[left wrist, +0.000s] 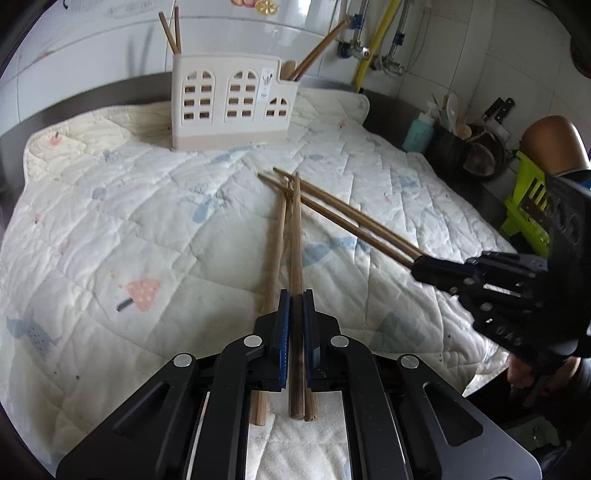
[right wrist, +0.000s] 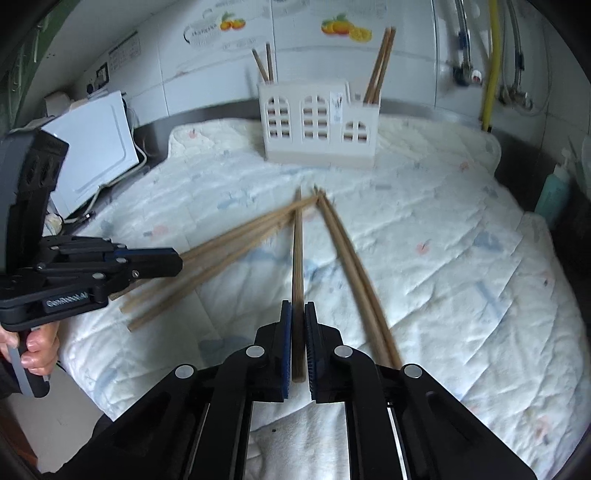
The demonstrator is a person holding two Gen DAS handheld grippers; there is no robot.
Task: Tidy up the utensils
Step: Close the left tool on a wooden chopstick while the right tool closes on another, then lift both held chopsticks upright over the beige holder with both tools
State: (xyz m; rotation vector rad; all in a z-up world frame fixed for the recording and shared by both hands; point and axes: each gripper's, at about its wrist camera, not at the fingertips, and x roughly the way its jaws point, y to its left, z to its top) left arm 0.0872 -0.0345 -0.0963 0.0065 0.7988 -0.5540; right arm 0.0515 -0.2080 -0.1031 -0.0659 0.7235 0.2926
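Two grippers: you have the left gripper [left wrist: 295, 299] and the right gripper [right wrist: 298, 310] both low over the quilt [left wrist: 110, 221], tips angled down toward the holder.
Left fingers: narrow, pads pressed on the left chopstick [left wrist: 295, 240]. Two blunt ends show just below the pads, so you cannot tell whether one stick or two is pinched.
Right fingers: narrow, pads pressed on one right chopstick [right wrist: 297, 258], which runs straight ahead from the jaws.
Loose by the left gripper: one single chopstick [left wrist: 271, 251] lies on the quilt just left of the pads.
Loose by the right gripper: one loose pair [right wrist: 354, 280], two sticks side by side, runs from beside the right finger up to the middle of the quilt.
Count on the quilt: the right wrist view shows six sticks, three fanning toward each gripper, with their thin tips meeting or crossing in the middle. The left wrist view shows five for certain.
Holder: one white holder [left wrist: 229, 103] with arched cut-outs stands upright at the far edge of the quilt, well apart from both grippers.
In the holder: two upright chopsticks [left wrist: 173, 33] in its left end and two leaning chopsticks [right wrist: 380, 62] in its lower right end.
Hand: one hand [right wrist: 37, 350] grips the left gripper's handle.
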